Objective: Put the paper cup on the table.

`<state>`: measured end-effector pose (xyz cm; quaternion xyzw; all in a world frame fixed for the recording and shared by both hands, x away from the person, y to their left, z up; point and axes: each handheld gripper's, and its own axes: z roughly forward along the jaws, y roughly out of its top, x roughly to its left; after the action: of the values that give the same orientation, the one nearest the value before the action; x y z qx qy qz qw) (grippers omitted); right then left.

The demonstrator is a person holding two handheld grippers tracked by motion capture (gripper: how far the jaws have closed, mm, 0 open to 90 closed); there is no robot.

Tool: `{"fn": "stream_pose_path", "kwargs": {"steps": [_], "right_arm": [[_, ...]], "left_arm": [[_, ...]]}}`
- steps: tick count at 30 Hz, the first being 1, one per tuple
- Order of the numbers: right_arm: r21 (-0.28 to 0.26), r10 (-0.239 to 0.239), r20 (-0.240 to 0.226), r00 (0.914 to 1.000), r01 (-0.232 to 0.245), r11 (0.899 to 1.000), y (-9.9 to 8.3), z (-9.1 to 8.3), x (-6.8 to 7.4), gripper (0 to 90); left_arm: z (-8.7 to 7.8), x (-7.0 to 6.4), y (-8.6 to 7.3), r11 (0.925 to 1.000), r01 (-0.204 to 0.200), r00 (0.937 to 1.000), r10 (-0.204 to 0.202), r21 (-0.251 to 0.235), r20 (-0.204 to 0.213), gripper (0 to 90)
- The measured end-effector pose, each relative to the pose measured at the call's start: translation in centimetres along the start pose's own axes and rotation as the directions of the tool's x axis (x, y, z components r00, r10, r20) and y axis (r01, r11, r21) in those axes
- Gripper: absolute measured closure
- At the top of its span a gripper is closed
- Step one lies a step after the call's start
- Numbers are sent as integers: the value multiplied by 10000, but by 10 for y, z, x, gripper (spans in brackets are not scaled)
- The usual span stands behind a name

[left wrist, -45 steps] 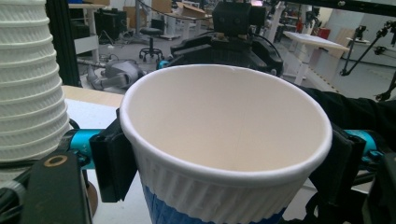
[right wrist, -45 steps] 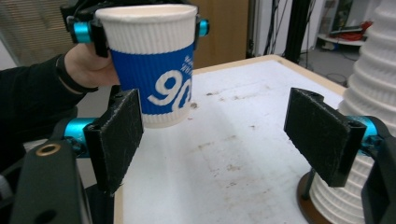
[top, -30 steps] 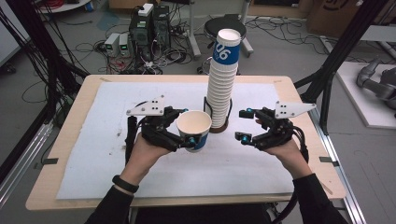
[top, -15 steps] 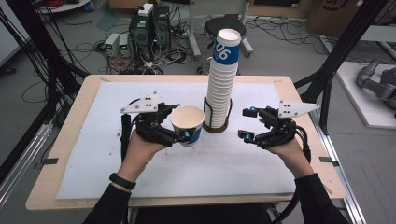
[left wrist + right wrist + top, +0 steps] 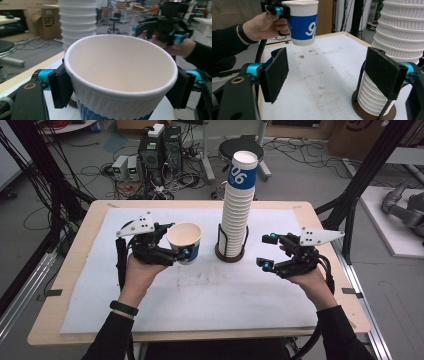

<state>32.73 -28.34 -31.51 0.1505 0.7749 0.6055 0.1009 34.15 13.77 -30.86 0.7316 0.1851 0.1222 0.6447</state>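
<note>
My left gripper (image 5: 179,242) is shut on a white and blue paper cup (image 5: 184,240), held upright above the white mat, left of the cup stack. In the left gripper view the cup (image 5: 120,77) sits between both black pads. The right gripper view shows the same cup (image 5: 302,21) lifted off the table at the far left. A tall stack of paper cups (image 5: 237,205) stands in a dark wire holder (image 5: 231,251) at the table's middle. My right gripper (image 5: 267,251) is open with nothing between its pads (image 5: 276,72), just right of the stack (image 5: 397,50).
A white mat (image 5: 210,285) covers most of the wooden table (image 5: 75,270). Black frame posts stand at the left and right sides. Behind the table lie cables, computer boxes (image 5: 155,145) and a stool (image 5: 240,145) on the floor.
My left gripper has carried the cup leftward and slightly up, away from the stack. The right gripper has stayed almost still and open.
</note>
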Motion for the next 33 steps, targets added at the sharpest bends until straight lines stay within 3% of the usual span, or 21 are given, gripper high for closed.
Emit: {"fn": "stream_pose_path", "kwargs": {"steps": [8, 13, 21, 28, 33], "right_arm": [[-33, 117, 174, 9998, -116, 9999, 0, -2, -2, 191], [-85, 208, 241, 9995, -206, 9998, -1, -3, -3, 191], [-138, 168, 337, 9993, -164, 9998, -2, -4, -4, 191], [-107, 174, 337, 9993, -171, 9998, -2, -3, -3, 191], [-110, 171, 301, 9994, -167, 9998, -3, -3, -3, 191]], "left_arm": [[-6, 16, -5, 9999, -134, 9950, 131, -20, -990, 219], [-7, 26, -12, 9998, -151, 9862, 127, -130, -1654, 221], [-7, 41, -27, 9993, -21, 9655, -75, -368, -2602, 221], [-3, 58, -40, 9995, 314, 9504, -307, -27, -3097, 220], [2, 69, -48, 9986, 522, 9337, -464, 68, -3551, 222]]}}
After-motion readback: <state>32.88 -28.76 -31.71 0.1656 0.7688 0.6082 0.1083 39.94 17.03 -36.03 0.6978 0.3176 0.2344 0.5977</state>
